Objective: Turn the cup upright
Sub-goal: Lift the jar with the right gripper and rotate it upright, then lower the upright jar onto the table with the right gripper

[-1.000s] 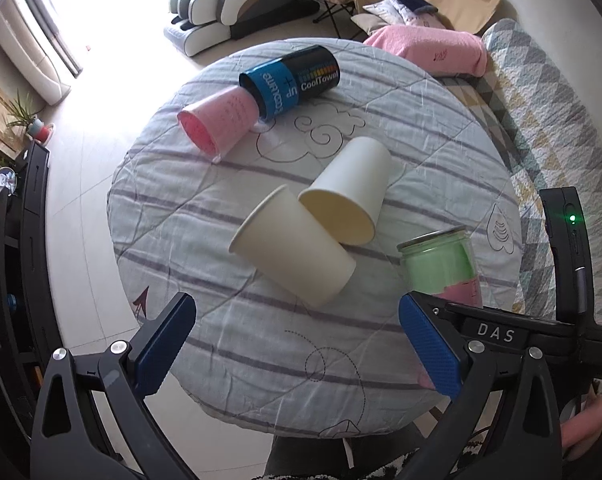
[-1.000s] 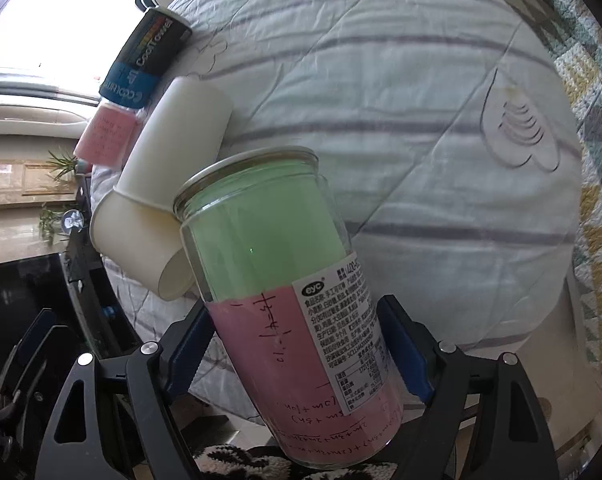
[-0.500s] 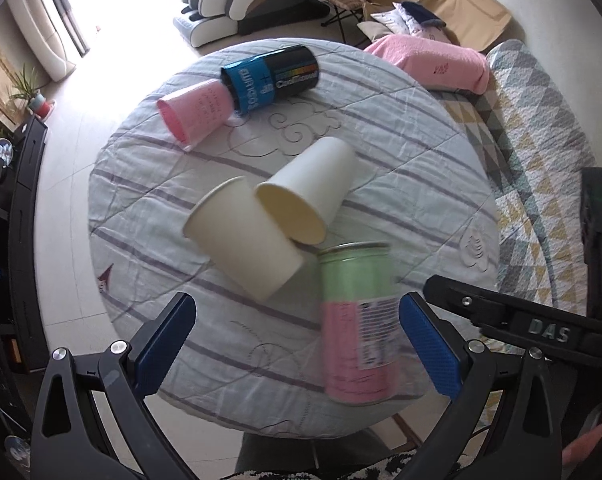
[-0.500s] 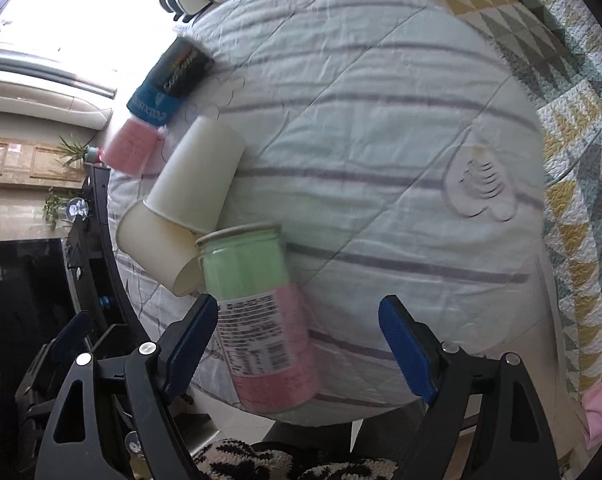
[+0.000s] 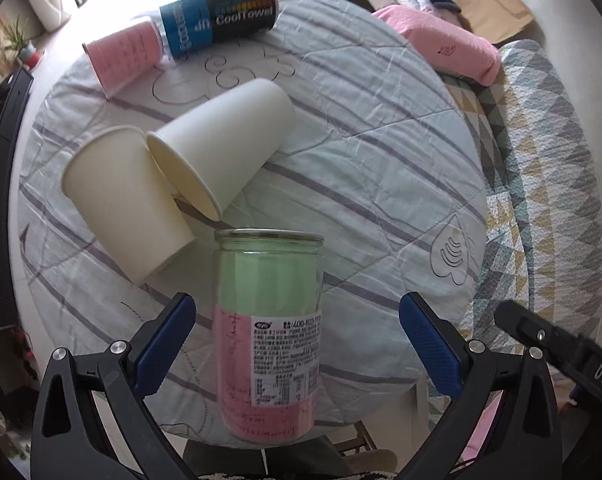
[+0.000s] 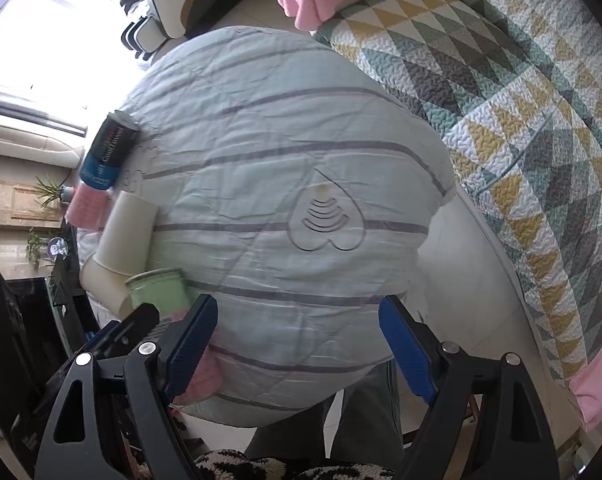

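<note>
Surface: round table under a pale blue cloth with grey stripes and stitched outlines, a heart motif among them; beside it a quilt in green, yellow and grey triangles with a pink pillow on its far edge

Item 1: clear can with a green upper band, pink lower band and white printed label, metal rim on top. Standing upright near the table's front edge, between the fingers of the left gripper, touching neither

Item 2: two cream paper cups, both on their sides. The nearer cup lies with its base toward the can; the further cup points its open mouth at the nearer one's rim, the two touching

Item 3: pink cup, on its side at the far left of the table, pressed against a blue and black canister marked CoolTowel, also lying down

Left gripper: blue pads spread wide to either side of the clear can, nothing pinched

Right gripper: pads spread wide over bare cloth, holding nothing; the clear can sits just outside its left finger, partly hidden behind it
</note>
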